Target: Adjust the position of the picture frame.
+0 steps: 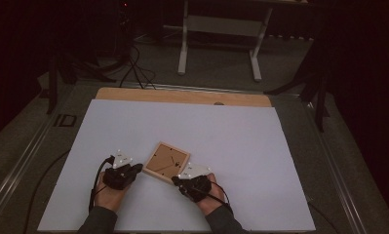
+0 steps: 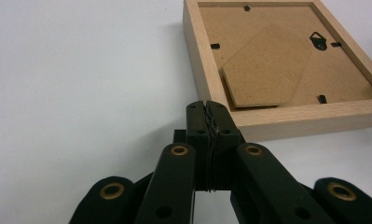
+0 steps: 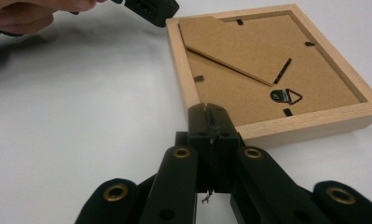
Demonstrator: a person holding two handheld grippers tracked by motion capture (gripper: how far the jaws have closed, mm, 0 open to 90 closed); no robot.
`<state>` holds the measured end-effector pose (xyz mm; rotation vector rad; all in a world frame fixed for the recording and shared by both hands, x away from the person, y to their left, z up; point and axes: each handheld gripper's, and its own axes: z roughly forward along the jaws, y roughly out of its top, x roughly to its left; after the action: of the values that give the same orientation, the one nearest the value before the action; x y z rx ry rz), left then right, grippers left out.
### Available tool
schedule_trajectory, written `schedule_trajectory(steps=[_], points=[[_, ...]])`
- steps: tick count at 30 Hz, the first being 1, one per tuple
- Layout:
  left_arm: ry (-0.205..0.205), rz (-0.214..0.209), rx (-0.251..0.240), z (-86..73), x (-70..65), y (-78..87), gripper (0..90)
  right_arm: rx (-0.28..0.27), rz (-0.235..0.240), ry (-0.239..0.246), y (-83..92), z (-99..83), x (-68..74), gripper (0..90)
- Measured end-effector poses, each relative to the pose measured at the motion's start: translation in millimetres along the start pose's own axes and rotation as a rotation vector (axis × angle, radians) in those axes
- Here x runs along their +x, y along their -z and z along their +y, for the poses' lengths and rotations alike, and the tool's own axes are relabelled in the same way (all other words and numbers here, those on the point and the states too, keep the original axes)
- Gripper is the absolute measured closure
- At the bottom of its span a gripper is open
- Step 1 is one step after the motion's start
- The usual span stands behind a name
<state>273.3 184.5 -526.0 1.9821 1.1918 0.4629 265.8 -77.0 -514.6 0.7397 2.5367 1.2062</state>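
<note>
A small wooden picture frame lies face down on the white sheet, its brown backing board, stand flap and black hanger showing. My left gripper sits at the frame's left corner, jaws shut with nothing between them. In the left gripper view the shut tips rest against the frame's pale near edge. My right gripper is at the frame's near corner, also shut and empty. In the right gripper view its tips meet the frame's near rail, and the other gripper shows at the far corner.
The white sheet covers a wooden table whose far strip is bare. Beyond it stand a white desk frame and cables on the dark floor. Black stand legs sit at the right.
</note>
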Motion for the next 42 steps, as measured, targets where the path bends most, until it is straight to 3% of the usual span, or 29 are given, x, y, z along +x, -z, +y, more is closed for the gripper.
schedule_trajectory(steps=[9, 13, 17, 26, 32, 42], points=[[0.009, -0.011, -0.005, 0.0, -4.8, -1.5, 89.1, 0.000, -0.004, 0.005, 3.8, -4.1, 3.1, 89.0], [-0.010, -0.022, -0.008, 0.5, -12.4, -3.7, 89.2, 0.021, -0.014, 0.032, 2.5, -7.3, 5.8, 88.9], [-0.022, -0.026, -0.014, 0.8, -16.6, -4.9, 89.1, 0.025, -0.021, 0.031, 2.6, -8.6, 3.7, 88.9], [-0.007, -0.037, -0.026, 1.4, -18.7, -6.2, 88.9, 0.039, -0.043, 0.026, 2.6, -11.5, -2.4, 89.2], [0.003, -0.031, -0.038, 1.5, -26.4, -10.9, 87.2, 0.040, -0.067, -0.013, 4.9, -12.9, -11.5, 89.2], [0.062, -0.027, -0.059, 0.2, -31.1, -14.3, 86.8, -0.004, -0.109, -0.065, 17.0, -12.0, -27.7, 89.3]])
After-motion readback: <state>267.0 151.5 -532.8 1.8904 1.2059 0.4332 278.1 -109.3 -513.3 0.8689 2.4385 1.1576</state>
